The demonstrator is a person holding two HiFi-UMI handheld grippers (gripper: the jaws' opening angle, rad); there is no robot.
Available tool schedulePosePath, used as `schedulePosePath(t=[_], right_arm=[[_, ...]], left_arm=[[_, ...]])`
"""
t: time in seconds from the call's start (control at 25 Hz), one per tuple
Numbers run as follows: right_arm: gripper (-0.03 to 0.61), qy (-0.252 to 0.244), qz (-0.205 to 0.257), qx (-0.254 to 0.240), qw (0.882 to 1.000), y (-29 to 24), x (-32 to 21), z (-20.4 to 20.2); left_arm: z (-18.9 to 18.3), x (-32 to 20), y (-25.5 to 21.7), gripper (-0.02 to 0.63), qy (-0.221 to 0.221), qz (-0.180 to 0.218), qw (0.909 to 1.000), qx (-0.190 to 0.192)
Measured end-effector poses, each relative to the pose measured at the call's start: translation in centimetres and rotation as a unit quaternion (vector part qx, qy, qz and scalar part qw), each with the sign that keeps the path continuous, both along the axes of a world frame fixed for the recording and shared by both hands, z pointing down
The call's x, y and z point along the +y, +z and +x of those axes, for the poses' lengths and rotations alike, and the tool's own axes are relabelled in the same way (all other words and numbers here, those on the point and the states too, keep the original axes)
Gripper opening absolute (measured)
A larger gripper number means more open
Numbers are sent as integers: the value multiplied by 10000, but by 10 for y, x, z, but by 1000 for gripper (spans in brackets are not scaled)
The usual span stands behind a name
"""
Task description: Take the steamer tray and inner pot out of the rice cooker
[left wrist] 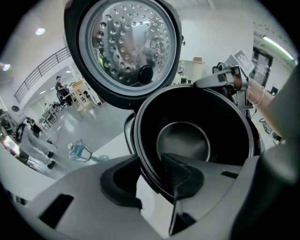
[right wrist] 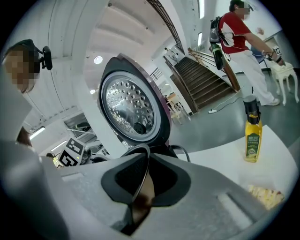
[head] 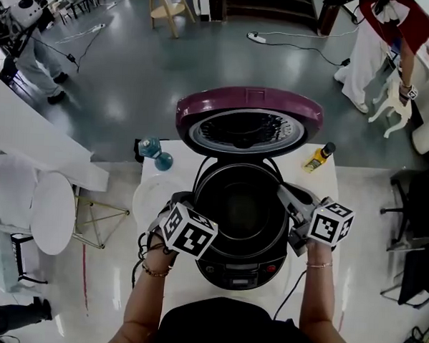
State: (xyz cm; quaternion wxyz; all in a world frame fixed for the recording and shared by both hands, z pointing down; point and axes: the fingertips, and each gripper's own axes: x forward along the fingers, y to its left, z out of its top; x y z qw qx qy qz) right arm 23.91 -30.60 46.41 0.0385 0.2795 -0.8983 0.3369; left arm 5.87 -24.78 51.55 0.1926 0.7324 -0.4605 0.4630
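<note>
Both forearms (head: 144, 303) reach over the near desk (head: 187, 284) edge, marker cubes (head: 188, 230) hiding the near rim of the inner pot (head: 241, 204) seated in the rice cooker (head: 244, 271); the left claw (left wrist: 152, 180) straddles its left rim narrowly with a gap, the right claw (right wrist: 143, 187) pinches its right rim, and the raised lid (head: 250, 112) and yellow bottle (head: 318, 158) stand beyond.

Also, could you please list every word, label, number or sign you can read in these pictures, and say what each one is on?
No text can be read in any view.
On the yellow bottle: a green label, print too small.
On the rice cooker control panel: too blurred.
On the inner lid plate: a stamped mark, unreadable.
On the marker cubes: black-and-white square patterns, no words.
</note>
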Motion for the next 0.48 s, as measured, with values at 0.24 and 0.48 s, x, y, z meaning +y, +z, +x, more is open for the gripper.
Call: schedulePosePath(t=[0.24,0.48], right_arm=[[28,59,61,-336,9994,-14,3,4],[25,250,190,-486,9983,-25,11,8]], left_arm=[[3,3,-19,107,-199,149,9976,639],[1,4,-32,71,-607,380,9913,1106]])
